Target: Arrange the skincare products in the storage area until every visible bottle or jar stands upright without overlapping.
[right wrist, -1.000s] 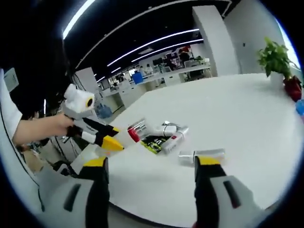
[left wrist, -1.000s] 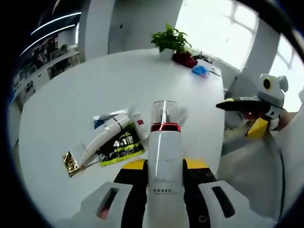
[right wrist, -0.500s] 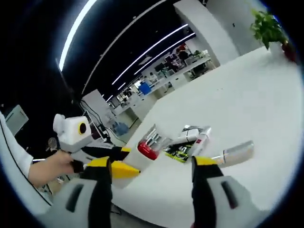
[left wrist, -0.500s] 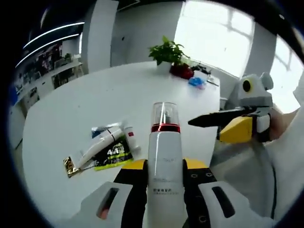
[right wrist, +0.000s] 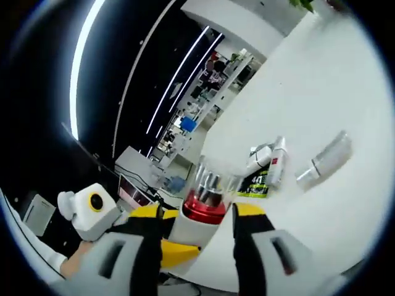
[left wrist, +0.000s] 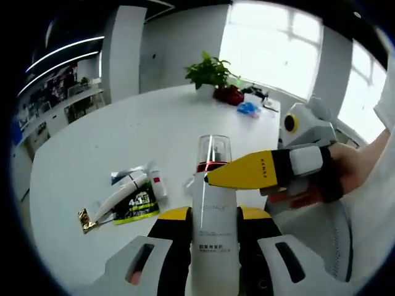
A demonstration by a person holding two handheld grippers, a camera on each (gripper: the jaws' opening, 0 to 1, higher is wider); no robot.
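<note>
A white bottle (left wrist: pixel 214 209) with a clear cap and a red neck ring stands upright between my left gripper's (left wrist: pixel 214 216) jaws, which are shut on its body. My right gripper (left wrist: pixel 213 179) reaches in from the right, held by a hand, with a yellow jaw against the bottle's neck. In the right gripper view the bottle's cap (right wrist: pixel 207 188) sits between my right gripper's (right wrist: pixel 197 213) jaws, which stand open on either side of it. On the white table (left wrist: pixel 123 129) lie a white tube (left wrist: pixel 120 191), a small red-marked tube (left wrist: pixel 158 185) and a silver tube (right wrist: pixel 327 159).
A green and black sachet (left wrist: pixel 137 203) and a gold sachet (left wrist: pixel 83 219) lie by the tubes. A potted plant (left wrist: pixel 210 68), a red thing (left wrist: pixel 228 94) and a blue thing (left wrist: pixel 247 108) sit at the table's far edge. Office desks stand beyond.
My right gripper has moved in toward the held bottle until its jaws flank the cap. The left gripper has kept hold of the bottle.
</note>
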